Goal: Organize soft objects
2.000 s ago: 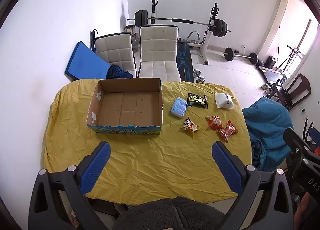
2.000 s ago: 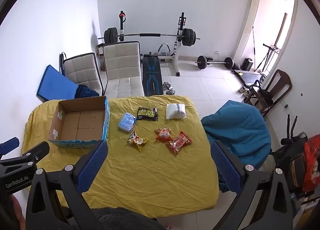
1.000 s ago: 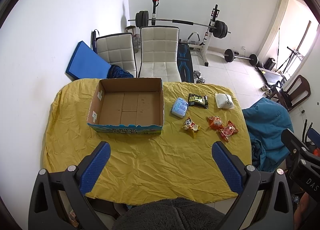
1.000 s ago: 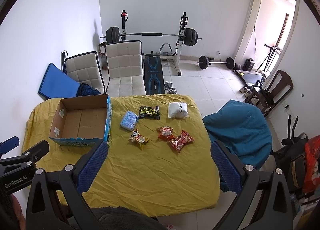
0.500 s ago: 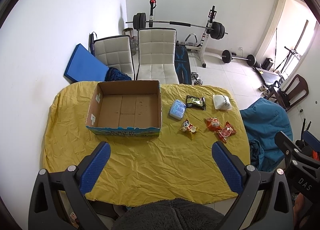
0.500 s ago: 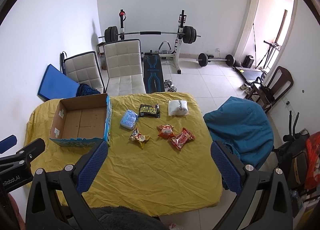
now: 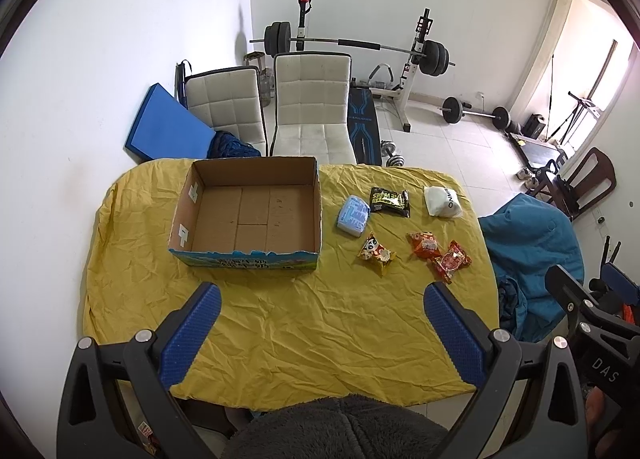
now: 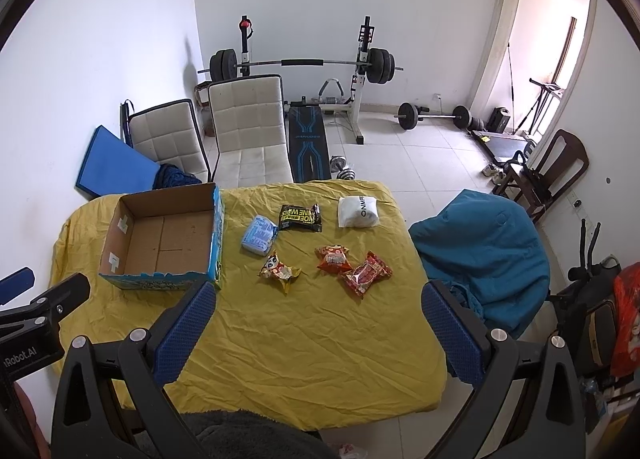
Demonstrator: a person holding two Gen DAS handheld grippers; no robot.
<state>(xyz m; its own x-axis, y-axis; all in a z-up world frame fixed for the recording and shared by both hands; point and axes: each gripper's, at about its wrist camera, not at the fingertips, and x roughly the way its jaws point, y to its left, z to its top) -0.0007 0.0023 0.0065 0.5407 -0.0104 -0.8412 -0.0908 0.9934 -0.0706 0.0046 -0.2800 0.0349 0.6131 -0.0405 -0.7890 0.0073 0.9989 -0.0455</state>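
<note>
An open, empty cardboard box (image 7: 248,215) (image 8: 160,239) stands on the left of a table with a yellow cloth (image 7: 304,323) (image 8: 312,339). To its right lie several soft packets: a light blue pack (image 7: 353,215) (image 8: 259,235), a black pack (image 7: 389,201) (image 8: 301,218), a white pouch (image 7: 442,201) (image 8: 358,211), a yellow snack bag (image 7: 376,253) (image 8: 279,272), an orange bag (image 7: 425,245) (image 8: 332,258) and a red bag (image 7: 451,261) (image 8: 365,274). My left gripper (image 7: 320,323) and right gripper (image 8: 316,319) are open, empty, and held high above the table's near side.
Two white chairs (image 7: 312,107) stand behind the table, with a blue mat (image 7: 168,129) against the wall and a weight bench with a barbell (image 7: 360,45) beyond. A teal beanbag (image 8: 480,247) sits right of the table. A dark fleece garment (image 7: 340,427) is at the near edge.
Both views have shifted slightly, as the grippers drift a little above the table. Nothing on the table has moved, and both grippers stay open.
</note>
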